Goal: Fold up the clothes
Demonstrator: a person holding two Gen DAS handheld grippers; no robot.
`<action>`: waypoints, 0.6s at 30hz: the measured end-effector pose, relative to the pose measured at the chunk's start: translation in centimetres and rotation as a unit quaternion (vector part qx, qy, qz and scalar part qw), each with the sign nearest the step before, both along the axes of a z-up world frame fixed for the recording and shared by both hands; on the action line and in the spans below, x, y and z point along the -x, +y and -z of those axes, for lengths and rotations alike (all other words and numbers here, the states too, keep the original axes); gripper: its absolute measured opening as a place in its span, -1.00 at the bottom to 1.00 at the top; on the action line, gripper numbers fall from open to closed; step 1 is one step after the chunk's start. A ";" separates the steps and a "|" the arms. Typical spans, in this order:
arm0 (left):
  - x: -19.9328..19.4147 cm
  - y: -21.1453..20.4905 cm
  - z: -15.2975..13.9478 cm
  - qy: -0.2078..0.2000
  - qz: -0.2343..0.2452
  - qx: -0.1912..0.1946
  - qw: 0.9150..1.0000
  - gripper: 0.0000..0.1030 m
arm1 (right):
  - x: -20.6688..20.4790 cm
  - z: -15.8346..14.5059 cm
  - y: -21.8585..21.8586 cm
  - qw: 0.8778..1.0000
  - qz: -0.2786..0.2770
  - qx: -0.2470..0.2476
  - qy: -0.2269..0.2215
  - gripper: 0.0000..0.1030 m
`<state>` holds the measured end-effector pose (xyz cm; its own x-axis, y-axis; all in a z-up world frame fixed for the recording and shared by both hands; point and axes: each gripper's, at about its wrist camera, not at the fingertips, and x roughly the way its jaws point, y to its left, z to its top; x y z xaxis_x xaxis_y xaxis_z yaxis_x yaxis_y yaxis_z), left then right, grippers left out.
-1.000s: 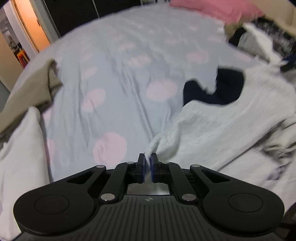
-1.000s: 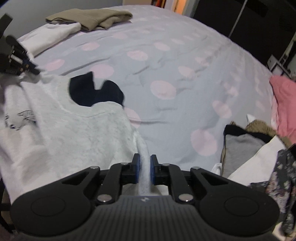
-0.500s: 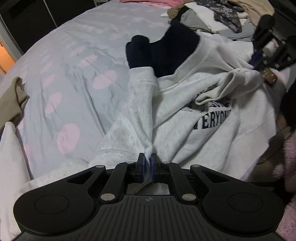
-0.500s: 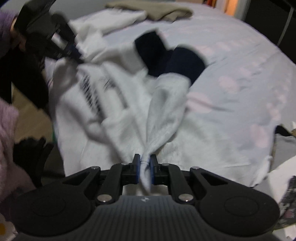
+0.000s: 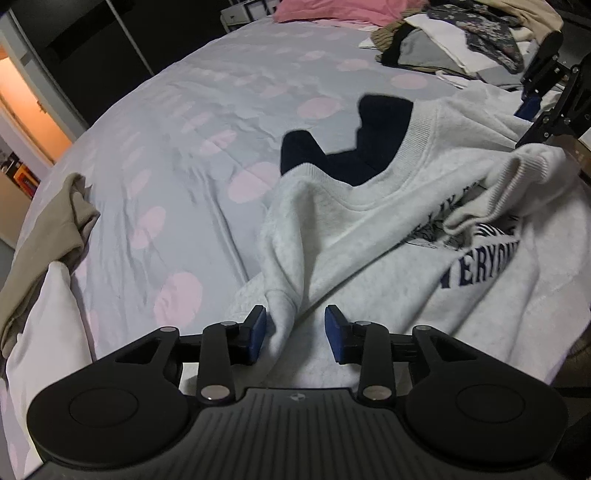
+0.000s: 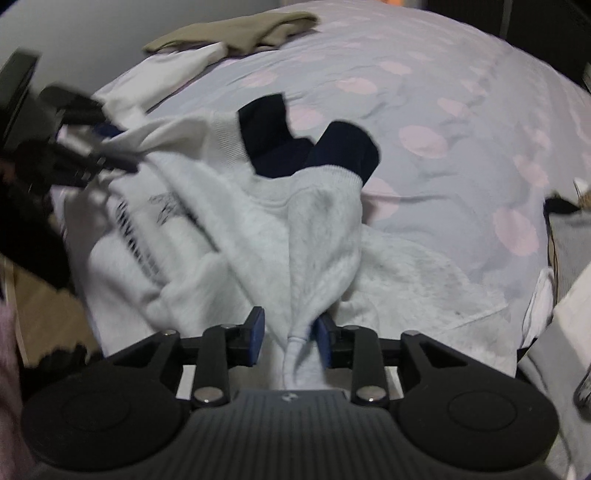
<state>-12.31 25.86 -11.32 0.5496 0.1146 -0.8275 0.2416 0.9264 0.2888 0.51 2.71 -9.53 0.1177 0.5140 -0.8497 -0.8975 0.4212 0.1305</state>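
Observation:
A white sweatshirt with dark lettering lies crumpled near the bed's front edge, and navy fabric shows at its neck. My left gripper is over its near edge. Its jaws are opening, and a fold of the fabric lies loose between them, close to the left pad. My right gripper is opening too. A bunched sleeve runs between its pads and only brushes the right one. Each gripper shows in the other's view, the right one beside a sleeve thrown across the chest and the left one blurred.
The bed sheet is pale grey with pink dots. A beige garment and a white cloth lie at its left edge. A pile of mixed clothes and a pink garment sit at the far right.
Both grippers were shut on sweatshirt fabric and now stand with jaws apart, the fabric slack between them. The sleeves have been brought in over the sweatshirt's body.

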 end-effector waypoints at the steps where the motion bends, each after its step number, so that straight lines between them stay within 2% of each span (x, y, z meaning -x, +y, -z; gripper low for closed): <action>1: -0.2 0.2 0.0 0.005 -0.008 0.010 1.000 -0.38 | -0.5 0.2 0.1 1.000 0.015 -0.002 0.011 -0.36; 2: -0.3 0.7 -0.2 0.008 -0.017 0.024 1.000 -0.50 | -1.0 0.2 -0.1 0.999 0.028 -0.007 0.026 -0.38; 3: -0.5 1.2 -0.3 0.010 -0.031 0.040 0.999 -0.73 | -1.4 0.2 -0.2 0.998 0.042 -0.012 0.040 -0.50; 4: -0.7 1.7 -0.5 0.012 -0.044 0.055 0.997 -0.84 | -1.9 0.1 -0.5 0.997 0.056 -0.017 0.051 -0.73; 8: -0.9 4.4 -2.5 -0.024 -0.108 0.107 0.988 -0.94 | -3.4 -1.5 -2.3 0.992 0.101 -0.055 0.055 -0.78; 13: -0.6 7.1 -7.6 -0.117 -0.172 0.131 0.969 -0.95 | -4.4 -6.2 -4.4 0.983 0.147 -0.106 -0.017 -0.79; 15: -0.3 7.7 -10.5 -0.160 -0.180 0.132 0.962 -0.95 | -3.6 -8.5 -4.3 0.980 0.145 -0.100 -0.087 -0.80; 18: 0.1 7.6 -15.7 -0.220 -0.172 0.128 0.952 -0.95 | -2.6 -12.3 -4.4 0.968 0.147 -0.104 -0.175 -0.81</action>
<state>-12.40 33.49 4.35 0.8161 0.1765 -0.5503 -0.1809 0.9824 0.0467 3.16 -1.64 2.73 0.5461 0.5709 -0.6131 -0.7480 0.6619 -0.0499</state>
